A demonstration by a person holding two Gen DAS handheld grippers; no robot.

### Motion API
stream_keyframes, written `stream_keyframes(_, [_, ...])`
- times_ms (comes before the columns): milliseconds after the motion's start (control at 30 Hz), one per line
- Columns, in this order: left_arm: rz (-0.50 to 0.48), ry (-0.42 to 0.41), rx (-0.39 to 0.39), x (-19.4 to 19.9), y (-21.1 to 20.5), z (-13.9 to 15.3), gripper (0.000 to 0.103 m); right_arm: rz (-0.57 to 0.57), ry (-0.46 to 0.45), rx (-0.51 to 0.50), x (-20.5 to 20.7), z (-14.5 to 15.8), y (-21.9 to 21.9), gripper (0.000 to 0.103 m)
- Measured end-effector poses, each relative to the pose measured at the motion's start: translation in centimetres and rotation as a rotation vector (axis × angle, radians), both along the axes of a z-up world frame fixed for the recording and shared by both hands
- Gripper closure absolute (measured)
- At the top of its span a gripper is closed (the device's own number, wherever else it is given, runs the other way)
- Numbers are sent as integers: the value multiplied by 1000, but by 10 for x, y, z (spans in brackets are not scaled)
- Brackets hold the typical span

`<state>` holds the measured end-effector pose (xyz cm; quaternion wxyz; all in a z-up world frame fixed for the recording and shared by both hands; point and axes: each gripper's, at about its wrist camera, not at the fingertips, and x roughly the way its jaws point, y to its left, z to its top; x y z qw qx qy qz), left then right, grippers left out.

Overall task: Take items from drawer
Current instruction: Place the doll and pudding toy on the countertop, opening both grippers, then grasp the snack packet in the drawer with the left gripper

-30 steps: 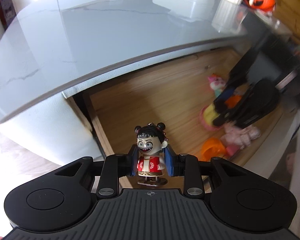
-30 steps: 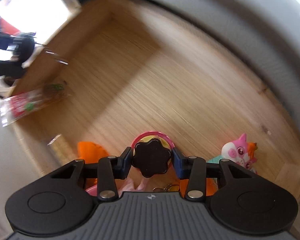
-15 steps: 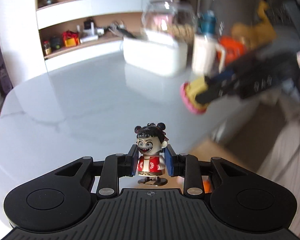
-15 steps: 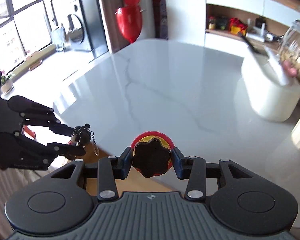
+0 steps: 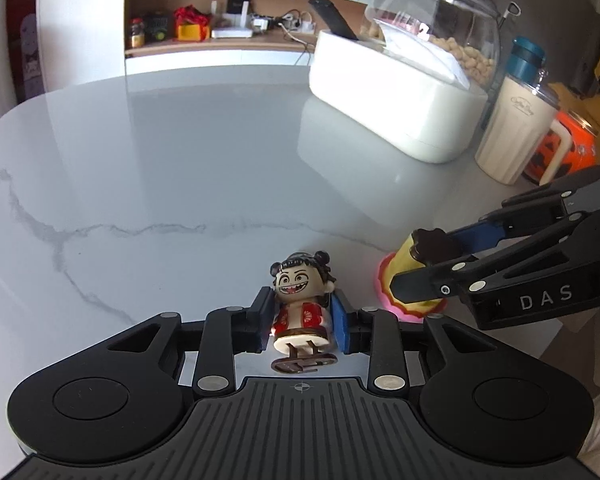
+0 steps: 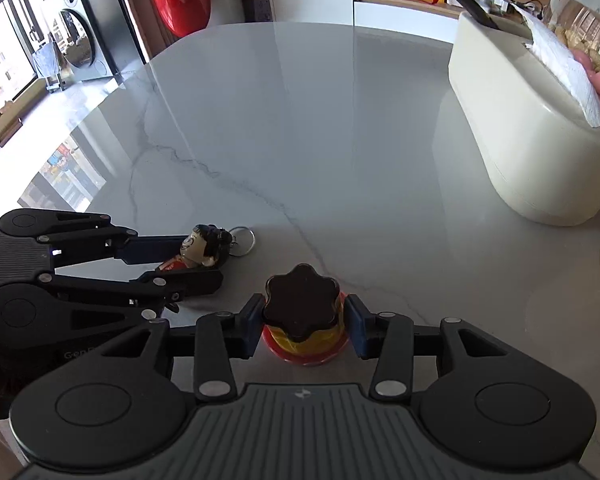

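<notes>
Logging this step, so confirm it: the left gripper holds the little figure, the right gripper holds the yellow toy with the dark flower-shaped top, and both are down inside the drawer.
Wrong about the place. The left gripper does hold the little figure, and the right gripper the yellow toy, but both are over the marble tabletop, as both wrist views show.

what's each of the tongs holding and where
Left tongs: figurine, by its torso. Right tongs: yellow-and-pink toy, by its sides under the dark cap.
</notes>
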<state>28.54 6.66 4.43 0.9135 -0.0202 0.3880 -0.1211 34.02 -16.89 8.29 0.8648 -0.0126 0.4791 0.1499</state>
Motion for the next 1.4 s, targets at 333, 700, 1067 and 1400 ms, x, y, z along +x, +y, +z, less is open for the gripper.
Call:
stream_keyframes(333, [2, -171, -8, -18, -2, 9, 70, 13, -195, 65, -47, 27, -13, 56])
stream_keyframes(700, [-223, -19, 14, -89, 37, 81, 71, -4, -211, 171, -140, 34, -74, 50])
stream_keyframes(1067, [-200, 750, 333, -132, 38, -80, 70, 21, 41, 253, -168, -50, -59, 50])
stream_keyframes(1400, [-225, 866, 482, -124, 31, -117, 61, 78, 66, 182, -176, -63, -44, 50])
